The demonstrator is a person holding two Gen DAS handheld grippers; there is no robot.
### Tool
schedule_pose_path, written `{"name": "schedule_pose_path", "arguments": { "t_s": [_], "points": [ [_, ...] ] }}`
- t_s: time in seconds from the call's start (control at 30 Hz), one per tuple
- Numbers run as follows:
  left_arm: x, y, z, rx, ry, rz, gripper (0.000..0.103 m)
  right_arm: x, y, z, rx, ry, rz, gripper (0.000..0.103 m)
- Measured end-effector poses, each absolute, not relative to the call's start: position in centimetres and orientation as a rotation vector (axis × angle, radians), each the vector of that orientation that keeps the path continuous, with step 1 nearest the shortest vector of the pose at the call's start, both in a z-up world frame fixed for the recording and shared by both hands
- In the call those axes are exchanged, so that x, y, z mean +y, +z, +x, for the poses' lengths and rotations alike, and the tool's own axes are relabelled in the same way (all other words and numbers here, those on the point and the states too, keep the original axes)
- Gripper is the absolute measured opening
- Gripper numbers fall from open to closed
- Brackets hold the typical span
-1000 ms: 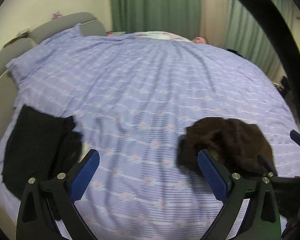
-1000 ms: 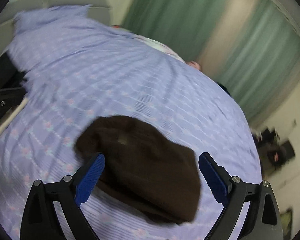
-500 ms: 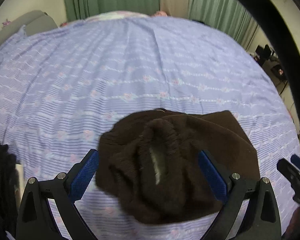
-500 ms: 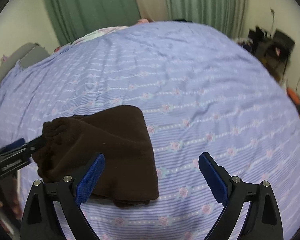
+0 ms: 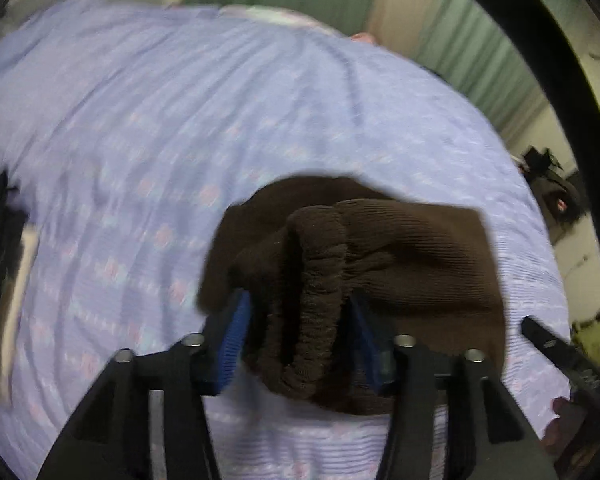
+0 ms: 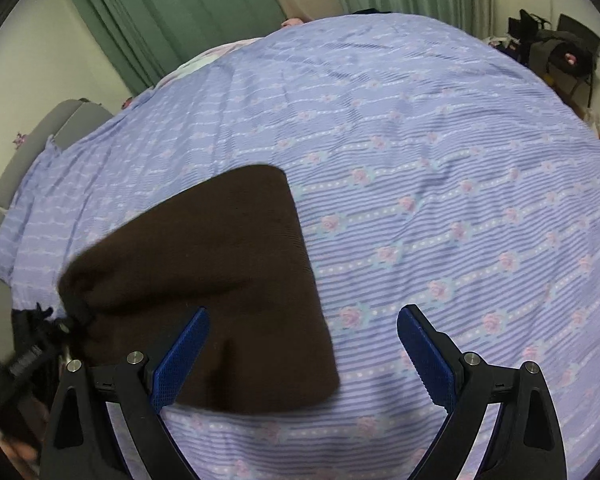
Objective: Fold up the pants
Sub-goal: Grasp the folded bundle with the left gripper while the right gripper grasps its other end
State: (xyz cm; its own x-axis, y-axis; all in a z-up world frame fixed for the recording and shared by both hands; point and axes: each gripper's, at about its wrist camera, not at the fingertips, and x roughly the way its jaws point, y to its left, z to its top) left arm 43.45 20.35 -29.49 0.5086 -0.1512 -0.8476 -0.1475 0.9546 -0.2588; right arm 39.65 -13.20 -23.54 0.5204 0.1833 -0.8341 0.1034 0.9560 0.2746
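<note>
Pants: soft dark brown knitted pants (image 5: 416,256) lie bunched on the purple flowered bed cover (image 6: 440,168).
Left claw: the left gripper (image 5: 300,332) pinches the gathered waistband (image 5: 316,280).
Right claw: the right gripper (image 6: 302,354) is spread wide, holding nothing.
Which way: pants sit left of the right claw, under its left finger.
</note>
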Motion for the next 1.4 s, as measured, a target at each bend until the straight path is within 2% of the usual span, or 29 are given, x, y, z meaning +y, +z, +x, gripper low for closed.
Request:
{"name": "schedule_pose_path", "arguments": {
  "t_s": [0.07,0.17,0.3,0.4,0.47,0.57,0.7,0.83,0.9,1.1,1.13,1.2,1.23,1.4],
  "points": [
    [21.5,-31.6,43.2,1.088,0.013,-0.393,0.074,-12.5,-24.1,40.0,1.029,0.06,0.29,0.095],
    [23.1,-34.2,43.1,1.136,0.029,-0.529,0.09,-11.8,-25.2,40.7,1.056,0.074,0.26,0.095],
    [24.5,-37.2,42.9,1.165,-0.012,-0.757,0.094,-11.1,-26.7,41.4,1.096,0.087,0.238,0.095],
    [24.5,-38.3,42.5,1.147,-0.053,-0.851,0.085,-10.5,-27.9,41.8,1.127,0.106,0.226,0.095],
    [24.0,-38.7,42.5,1.14,-0.096,-0.89,0.063,-10.4,-28.5,41.9,1.139,0.119,0.241,0.095],
    [23.7,-38.0,42.5,1.138,-0.111,-0.886,0.052,-10.3,-29.4,42.1,1.161,0.13,0.279,0.095],
    [22.5,-33.3,42.2,1.073,-0.138,-0.714,0.046,-10.8,-29.8,41.6,1.184,0.132,0.355,0.095],
    [21.3,-27.1,43.2,0.912,-0.187,-0.426,0.045,-11.2,-26.8,40.2,1.073,0.116,0.387,0.095],
    [22.1,-27.0,44.6,0.914,-0.189,-0.409,0.045,-11.1,-25.8,40.4,1.04,0.127,0.409,0.095],
    [25.8,-33.2,47.7,1.078,-0.13,-0.518,0.047,-10.1,-26.6,41.7,1.066,0.106,0.363,0.095],
    [25.8,-33.7,47.7,1.08,-0.128,-0.517,0.052,-9.7,-27.1,41.9,1.08,0.105,0.342,0.095],
    [26.0,-34.1,47.5,1.086,-0.102,-0.512,0.07,-9.4,-27.5,42.2,1.083,0.124,0.331,0.095],
    [26.2,-34.4,47.3,1.094,-0.084,-0.514,0.082,-9.2,-27.8,42.4,1.085,0.13,0.329,0.095],
    [27.8,-35.6,45.5,1.132,-0.102,-0.589,0.094,-8.7,-29.0,43.3,1.095,0.155,0.327,0.095]
  ]
}}
